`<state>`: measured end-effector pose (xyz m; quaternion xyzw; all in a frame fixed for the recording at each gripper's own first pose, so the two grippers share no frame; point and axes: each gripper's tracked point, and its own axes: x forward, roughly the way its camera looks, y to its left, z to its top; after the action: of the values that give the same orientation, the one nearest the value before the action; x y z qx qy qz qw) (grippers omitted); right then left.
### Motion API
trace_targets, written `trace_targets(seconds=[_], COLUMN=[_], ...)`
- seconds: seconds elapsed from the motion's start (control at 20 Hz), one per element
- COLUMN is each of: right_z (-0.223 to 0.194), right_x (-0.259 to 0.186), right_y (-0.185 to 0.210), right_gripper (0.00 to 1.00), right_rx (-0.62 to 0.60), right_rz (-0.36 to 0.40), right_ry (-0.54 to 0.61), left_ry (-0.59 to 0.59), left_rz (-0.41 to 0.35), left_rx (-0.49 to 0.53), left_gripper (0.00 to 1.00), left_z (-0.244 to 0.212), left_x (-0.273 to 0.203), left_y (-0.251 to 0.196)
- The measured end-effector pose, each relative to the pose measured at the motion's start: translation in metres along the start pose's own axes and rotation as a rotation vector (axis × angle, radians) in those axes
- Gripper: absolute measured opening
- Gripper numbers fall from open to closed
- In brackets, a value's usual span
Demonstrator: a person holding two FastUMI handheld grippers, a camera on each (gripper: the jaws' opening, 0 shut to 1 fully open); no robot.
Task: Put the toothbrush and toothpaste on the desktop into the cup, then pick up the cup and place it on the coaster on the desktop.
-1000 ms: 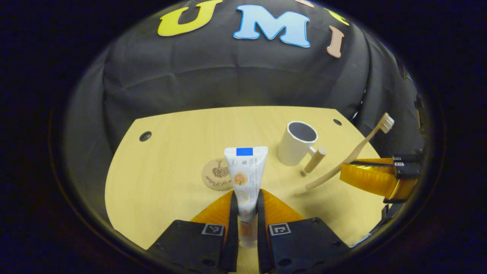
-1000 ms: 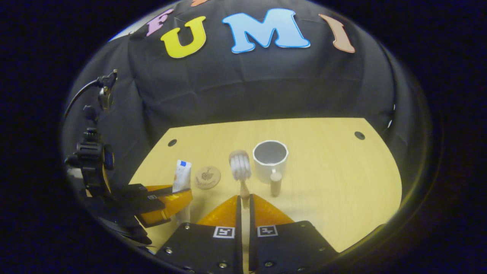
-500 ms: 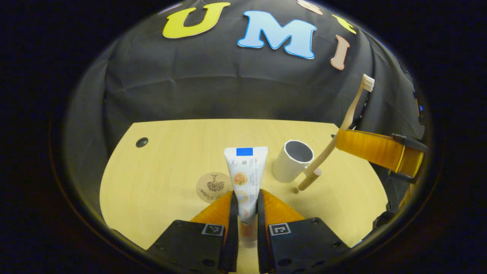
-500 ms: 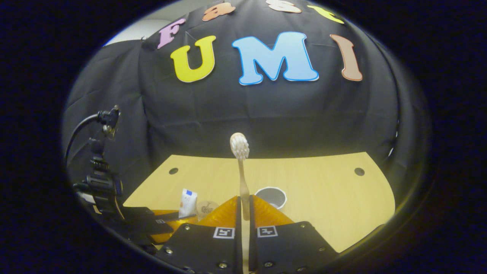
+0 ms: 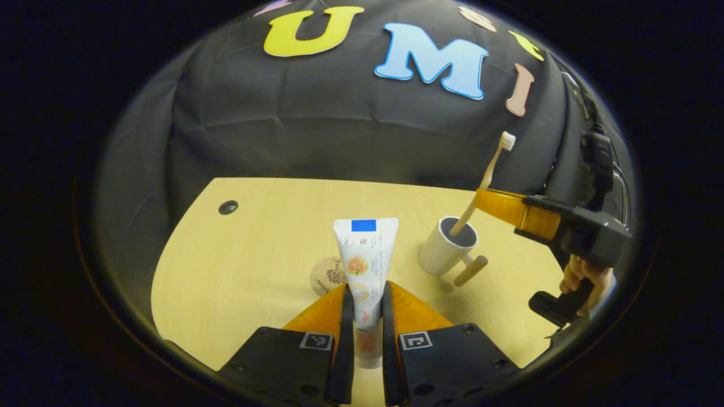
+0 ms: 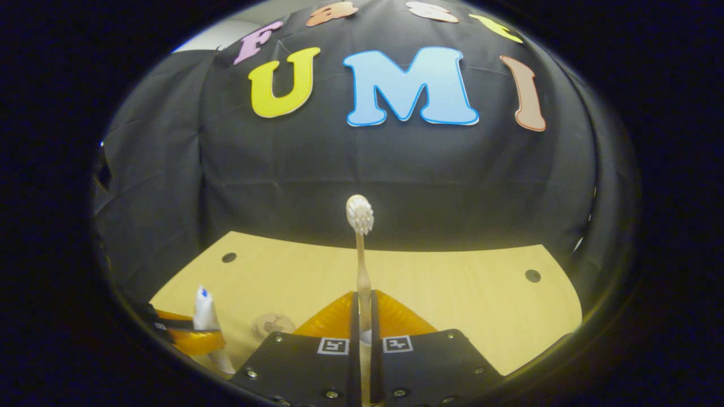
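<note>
On the table's near edge, left gripper view: my left gripper [image 5: 365,316], both fingers clamped on the toothpaste [image 5: 363,265], tube upright, crimped end up, lifted off the table [image 5: 249,254]. Coaster [image 5: 329,276]: round, flat on the table just behind the tube, partly hidden by it. Cup [image 5: 449,249]: white, standing toward the table's right edge, wooden handle pointing at the near edge. Toothbrush [image 5: 486,175]: tilted, bristles up, lower end inside the cup's mouth, held in my right gripper [image 5: 495,204] above the cup; a hand [image 5: 582,277] grips its handle.

Right gripper view: right gripper [image 6: 365,325], fingers pressed together on the toothbrush [image 6: 362,254], which stands upright. Toothpaste [image 6: 205,316] in my left gripper [image 6: 189,336], toward the table's left edge. Coaster [image 6: 272,325] on the table [image 6: 481,305] between the two grippers.
</note>
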<state>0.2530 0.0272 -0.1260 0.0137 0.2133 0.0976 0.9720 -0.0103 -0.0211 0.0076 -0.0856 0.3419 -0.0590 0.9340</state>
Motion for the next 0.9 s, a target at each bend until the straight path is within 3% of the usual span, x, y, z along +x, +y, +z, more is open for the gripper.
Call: trace_targets(seconds=[0.3, 0.4, 0.5, 0.65, 0.9], right_z=[-0.026, -0.027, -0.026, -0.024, -0.021], right_x=[0.009, 0.006, -0.001, -0.015, -0.049], right_y=[-0.003, -0.004, -0.008, -0.013, -0.035], right_gripper=[0.08, 0.21, 0.45, 0.88, 0.88], right_rx=[-0.003, -0.013, -0.032, -0.037, 0.022], right_rz=[-0.024, -0.024, -0.031, -0.037, -0.058], right_ry=[0.094, 0.097, 0.095, 0.086, 0.067], left_ry=[0.011, 0.009, 0.002, -0.016, -0.09], left_rz=[0.003, -0.001, -0.008, -0.033, -0.099], left_rx=[-0.023, -0.02, -0.017, -0.024, -0.045], left_gripper=[0.28, 0.28, 0.28, 0.28, 0.28], left_z=[-0.006, -0.005, -0.002, 0.003, 0.024], left_x=[0.003, 0.003, 0.006, 0.01, 0.021], left_y=[0.006, 0.003, -0.002, -0.015, -0.044])
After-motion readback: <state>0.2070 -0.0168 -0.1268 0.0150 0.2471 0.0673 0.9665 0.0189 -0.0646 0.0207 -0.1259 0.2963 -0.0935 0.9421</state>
